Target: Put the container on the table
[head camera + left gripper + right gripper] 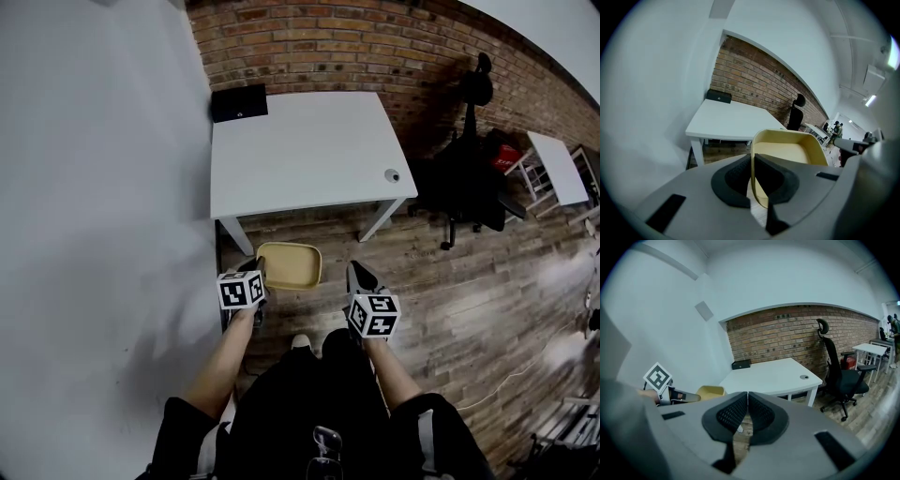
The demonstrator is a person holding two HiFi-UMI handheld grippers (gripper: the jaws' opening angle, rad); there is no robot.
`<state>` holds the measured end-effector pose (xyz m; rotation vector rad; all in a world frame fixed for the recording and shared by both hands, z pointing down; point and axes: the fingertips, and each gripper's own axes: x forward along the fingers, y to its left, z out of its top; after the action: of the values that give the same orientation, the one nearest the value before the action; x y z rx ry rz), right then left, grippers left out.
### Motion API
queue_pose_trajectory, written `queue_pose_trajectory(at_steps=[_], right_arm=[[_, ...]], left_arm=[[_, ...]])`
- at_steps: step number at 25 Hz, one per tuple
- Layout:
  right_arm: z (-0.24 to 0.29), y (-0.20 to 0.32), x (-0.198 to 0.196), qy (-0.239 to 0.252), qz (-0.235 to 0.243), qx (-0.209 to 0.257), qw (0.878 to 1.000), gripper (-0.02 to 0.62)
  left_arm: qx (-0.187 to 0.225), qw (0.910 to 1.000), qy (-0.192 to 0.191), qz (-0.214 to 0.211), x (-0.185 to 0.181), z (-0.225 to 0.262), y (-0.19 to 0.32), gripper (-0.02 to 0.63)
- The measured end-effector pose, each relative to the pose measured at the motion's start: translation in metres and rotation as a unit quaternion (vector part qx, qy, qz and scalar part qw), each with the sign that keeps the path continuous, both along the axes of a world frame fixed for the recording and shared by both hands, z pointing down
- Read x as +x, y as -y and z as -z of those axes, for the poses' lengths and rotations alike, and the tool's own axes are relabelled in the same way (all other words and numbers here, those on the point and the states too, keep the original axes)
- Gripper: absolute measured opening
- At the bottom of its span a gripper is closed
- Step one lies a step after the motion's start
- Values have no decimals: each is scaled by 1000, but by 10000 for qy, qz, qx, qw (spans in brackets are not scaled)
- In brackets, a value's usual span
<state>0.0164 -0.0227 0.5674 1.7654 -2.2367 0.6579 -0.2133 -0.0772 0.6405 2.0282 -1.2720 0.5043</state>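
A tan, shallow plastic container [290,265] hangs in the air in front of the white table [300,150], below its near edge. My left gripper [255,278] is shut on the container's left rim; in the left gripper view the rim [753,176] is pinched between the black pads. My right gripper [356,277] is to the right of the container, apart from it, shut with nothing between its jaws [746,401]. In the right gripper view the container [710,391] shows at left next to the left gripper's marker cube [657,377].
On the table stand a black box [239,102] at the back left corner and a small round object [392,174] near the front right corner. A black office chair [466,178] stands to the right, with a second white table [557,166] beyond. A brick wall [356,42] runs behind.
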Motion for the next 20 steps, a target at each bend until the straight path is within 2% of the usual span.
queue_pose_trajectory(at_steps=[20], right_arm=[[-13, 18, 8, 75, -61, 17, 10000, 23]], left_arm=[[74, 9998, 29, -184, 24, -7, 34, 23]])
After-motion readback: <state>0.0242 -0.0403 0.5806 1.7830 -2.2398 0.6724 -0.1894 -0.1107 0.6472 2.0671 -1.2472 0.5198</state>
